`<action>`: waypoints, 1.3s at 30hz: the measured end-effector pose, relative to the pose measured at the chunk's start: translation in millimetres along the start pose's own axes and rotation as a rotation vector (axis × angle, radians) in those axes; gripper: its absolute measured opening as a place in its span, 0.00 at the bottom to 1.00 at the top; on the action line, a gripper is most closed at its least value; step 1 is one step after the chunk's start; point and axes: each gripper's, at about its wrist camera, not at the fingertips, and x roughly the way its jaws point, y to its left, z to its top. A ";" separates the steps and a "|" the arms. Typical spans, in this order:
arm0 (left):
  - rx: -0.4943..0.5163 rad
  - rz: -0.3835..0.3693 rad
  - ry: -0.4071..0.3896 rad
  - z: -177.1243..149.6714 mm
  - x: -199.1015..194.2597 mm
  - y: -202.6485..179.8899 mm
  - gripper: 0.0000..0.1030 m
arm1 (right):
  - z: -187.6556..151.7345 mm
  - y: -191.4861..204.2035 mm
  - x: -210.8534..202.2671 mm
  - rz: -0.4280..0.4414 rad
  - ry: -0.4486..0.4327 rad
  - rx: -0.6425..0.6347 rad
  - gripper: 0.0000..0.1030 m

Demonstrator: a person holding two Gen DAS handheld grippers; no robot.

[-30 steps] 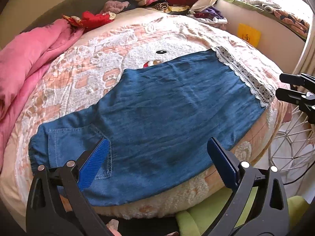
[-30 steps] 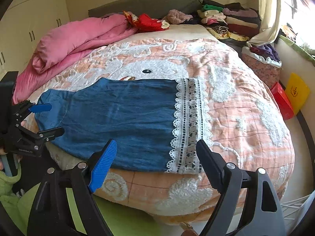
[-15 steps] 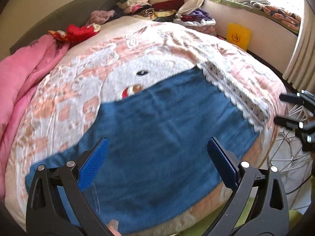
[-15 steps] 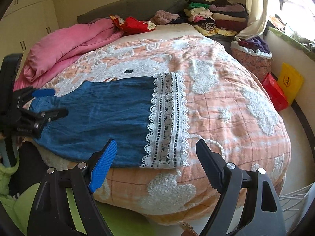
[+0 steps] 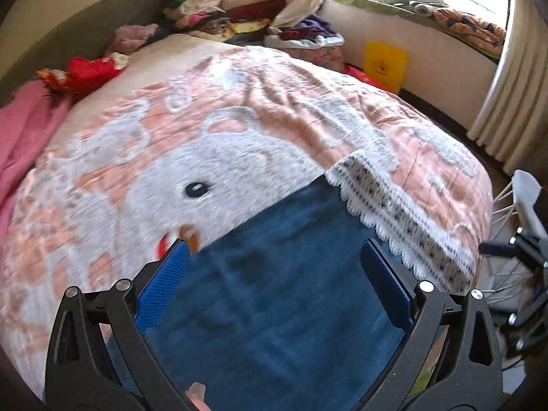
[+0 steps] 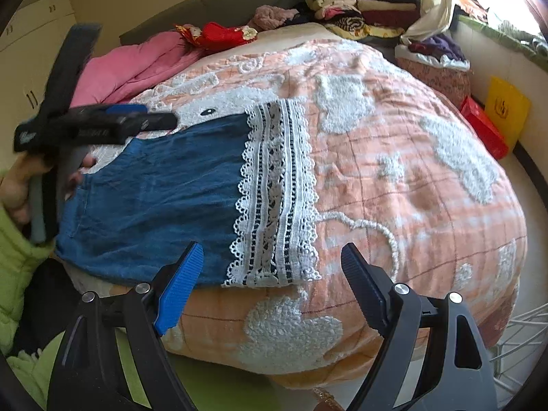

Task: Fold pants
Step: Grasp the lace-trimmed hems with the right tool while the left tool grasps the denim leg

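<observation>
Blue denim pants (image 6: pixel 164 188) lie flat across the near side of the bed, their white lace hem (image 6: pixel 274 188) pointing right. My right gripper (image 6: pixel 272 253) hovers open just in front of the hem's near corner, with nothing between its fingers. In that view my left gripper (image 6: pixel 150 116) hangs above the pants' far left part, held by a hand in a green sleeve. The left wrist view shows the left gripper (image 5: pixel 274 257) open above the middle of the pants (image 5: pixel 274 325), with the lace hem (image 5: pixel 394 219) just beyond on the right.
The orange and white bedspread (image 6: pixel 411 188) covers the bed. A pink duvet (image 6: pixel 137 65) lies at the far left and stacked clothes (image 6: pixel 370 3) at the headboard. A yellow board (image 6: pixel 507 109) and a red box (image 6: pixel 483 130) stand by the wall. A white wire rack (image 5: pixel 513 226) is at the bed's corner.
My left gripper has swept along the pants from the waist end toward the lace hem. The right gripper has sunk a little and rolled. Both stay open.
</observation>
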 end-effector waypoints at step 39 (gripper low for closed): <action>0.018 -0.289 -0.079 12.5 36.5 -9.3 0.08 | 37.5 36.6 9.9 0.249 -0.098 -0.074 0.27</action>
